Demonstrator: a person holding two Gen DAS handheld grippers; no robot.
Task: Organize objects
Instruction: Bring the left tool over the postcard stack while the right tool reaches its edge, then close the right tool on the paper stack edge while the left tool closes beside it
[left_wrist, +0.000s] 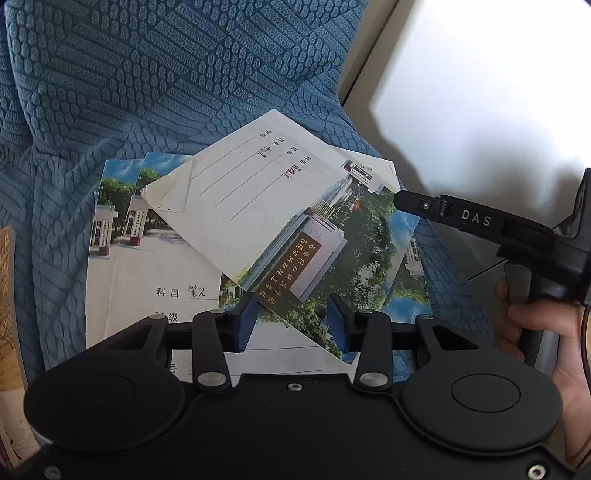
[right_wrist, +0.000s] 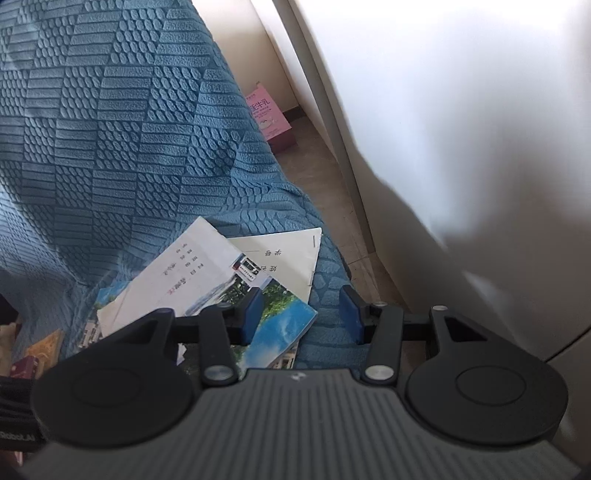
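Observation:
Several thin notebooks with photo covers lie in a loose pile on a blue blanket (left_wrist: 147, 74). The top notebook (left_wrist: 280, 206) sits askew over two others (left_wrist: 155, 266); it shows too in the right wrist view (right_wrist: 184, 273). My left gripper (left_wrist: 293, 325) hovers over its near corner, blue pads apart on either side, not pressing. A hand (left_wrist: 546, 325) holds my right gripper (left_wrist: 400, 201), which reaches in from the right toward the pile's edge. In its own view the right gripper (right_wrist: 302, 315) stands open above a sky-blue cover corner (right_wrist: 284, 325) and bare blanket.
The blanket (right_wrist: 110, 129) drapes off a raised edge on the right. Beyond it lie a brown tiled floor (right_wrist: 332, 177), a pink box (right_wrist: 267, 118) and a white panel (right_wrist: 443, 110). A brownish book (left_wrist: 7, 295) sits at the left edge.

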